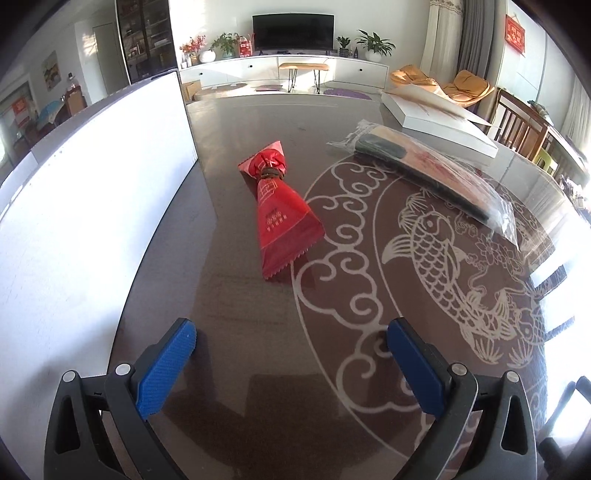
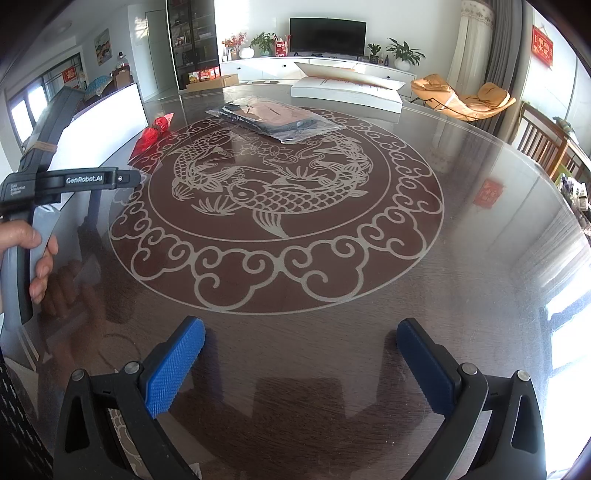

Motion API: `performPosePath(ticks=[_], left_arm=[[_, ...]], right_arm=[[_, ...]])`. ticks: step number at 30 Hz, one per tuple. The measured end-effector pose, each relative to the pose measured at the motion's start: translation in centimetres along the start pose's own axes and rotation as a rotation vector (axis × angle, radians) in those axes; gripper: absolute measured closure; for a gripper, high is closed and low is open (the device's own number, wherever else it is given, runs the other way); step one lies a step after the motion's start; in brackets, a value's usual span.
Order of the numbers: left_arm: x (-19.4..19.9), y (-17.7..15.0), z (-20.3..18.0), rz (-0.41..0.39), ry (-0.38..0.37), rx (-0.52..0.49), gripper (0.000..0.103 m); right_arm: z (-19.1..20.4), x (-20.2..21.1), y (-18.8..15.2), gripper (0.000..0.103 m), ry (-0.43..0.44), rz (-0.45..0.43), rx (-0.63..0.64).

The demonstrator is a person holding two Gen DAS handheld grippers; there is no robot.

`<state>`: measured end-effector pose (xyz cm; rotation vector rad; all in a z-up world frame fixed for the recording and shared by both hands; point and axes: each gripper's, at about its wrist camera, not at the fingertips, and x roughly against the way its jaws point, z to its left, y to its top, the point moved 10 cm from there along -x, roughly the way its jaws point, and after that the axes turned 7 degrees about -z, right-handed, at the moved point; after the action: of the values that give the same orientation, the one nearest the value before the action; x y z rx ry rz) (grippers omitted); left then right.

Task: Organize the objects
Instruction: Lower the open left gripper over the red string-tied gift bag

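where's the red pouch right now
The red pouch lies flat on the table, ahead of the open left gripper, between the white board and the fish medallion.

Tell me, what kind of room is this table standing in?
Most likely a home's living and dining room. A television stands on a long white cabinet with potted plants, orange lounge chairs sit by the curtains, and the round glass-topped table has wooden chairs beside it.

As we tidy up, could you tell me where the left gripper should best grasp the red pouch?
Probably the tied neck of the red pouch, its narrowest part. It lies flat on the table, wide end towards the open left gripper, so come from above, fingers straddling the neck sideways.
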<state>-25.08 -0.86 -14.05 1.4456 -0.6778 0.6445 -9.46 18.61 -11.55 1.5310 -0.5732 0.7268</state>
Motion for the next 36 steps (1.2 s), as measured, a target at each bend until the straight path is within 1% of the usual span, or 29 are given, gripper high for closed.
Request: performPosePath(ticks=[3,10,17,23,24,25,26,27,31,33,36], left_arm=[[-1.1,1.3,0.3,-0.001,0.01,0.011,0.0],[-3.0,3.5,0.4,0.0,0.007,0.008,0.0],[-5.1,5.9,1.2,0.0,0.027,0.029,0.0],[-5.7,6.8,1.6,0.001,0.016,0.023,0.0],[-5.5,6.9,1.8,-0.019,0.02,0.026,0.014],[-5.0,7.2,2.0,-0.05,0.028,0.024,0.045],[-4.6,7.2,2.2,-0.066,0.027,0.018,0.059],[-4.5,7.2,2.3,-0.068,0.026,0.01,0.082],[-3.1,5.7,2.3,-0.083,0.024,-0.017,0.082],[-1.8,4.2,2.2,-0.083,-0.001,-0.001,0.083],[0.7,1.4,1.4,-0.083,-0.019,-0.029,0.083]], right_arm=[[0.0,0.0,0.0,0.0,0.0,0.0,0.0],[0.0,0.0,0.0,0.0,0.0,0.0,0.0],[0.0,0.0,0.0,0.0,0.0,0.0,0.0],[0.0,0.0,0.0,0.0,0.0,0.0,0.0],[0.0,0.0,0.0,0.0,0.0,0.0,0.0],[0.0,0.0,0.0,0.0,0.0,0.0,-0.001],[0.0,0.0,0.0,0.0,0.0,0.0,0.0],[0.0,0.0,0.0,0.0,0.0,0.0,0.0],[0.0,0.0,0.0,0.0,0.0,0.0,0.0],[0.0,0.0,0.0,0.0,0.0,0.0,0.0],[0.0,0.0,0.0,0.0,0.0,0.0,0.0]])
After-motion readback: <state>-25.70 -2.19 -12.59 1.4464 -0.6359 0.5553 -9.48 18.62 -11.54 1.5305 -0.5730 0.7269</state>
